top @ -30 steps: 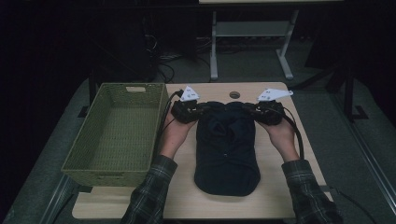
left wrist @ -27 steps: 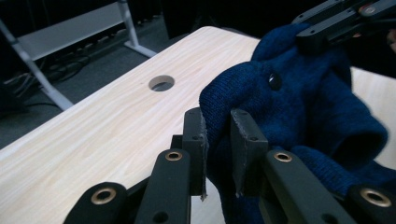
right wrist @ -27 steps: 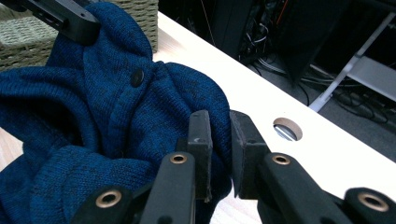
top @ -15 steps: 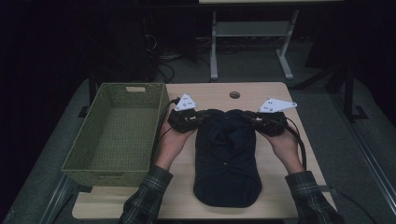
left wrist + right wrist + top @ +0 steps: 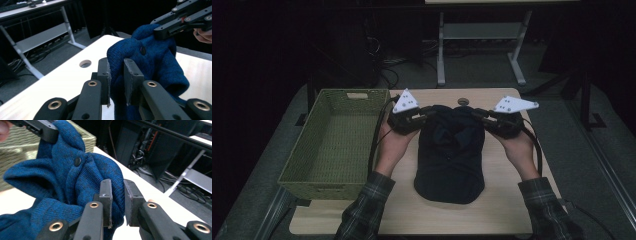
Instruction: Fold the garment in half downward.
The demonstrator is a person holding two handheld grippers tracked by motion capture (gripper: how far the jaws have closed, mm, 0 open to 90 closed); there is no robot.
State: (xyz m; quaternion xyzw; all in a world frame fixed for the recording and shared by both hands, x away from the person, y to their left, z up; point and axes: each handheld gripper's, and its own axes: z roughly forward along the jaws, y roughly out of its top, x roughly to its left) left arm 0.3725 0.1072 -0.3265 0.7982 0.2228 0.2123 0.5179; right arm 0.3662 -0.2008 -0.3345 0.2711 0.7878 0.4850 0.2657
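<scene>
A dark blue knitted garment (image 5: 450, 150) lies on the wooden table (image 5: 507, 210), just right of the green woven basket (image 5: 332, 145). The left gripper (image 5: 116, 82) is clamped on a fold of the knit at the garment's far left edge, on the side toward the basket. The right gripper (image 5: 117, 201) is clamped on a fold at the far right edge. A dark button (image 5: 77, 161) shows on the cloth between them.

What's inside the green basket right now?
The woven green basket looks empty: its floor shows bare in the high view. Its near wall hides a strip of floor behind it. The blue knitted garment lies on the table beside it, pinched by both grippers.
</scene>
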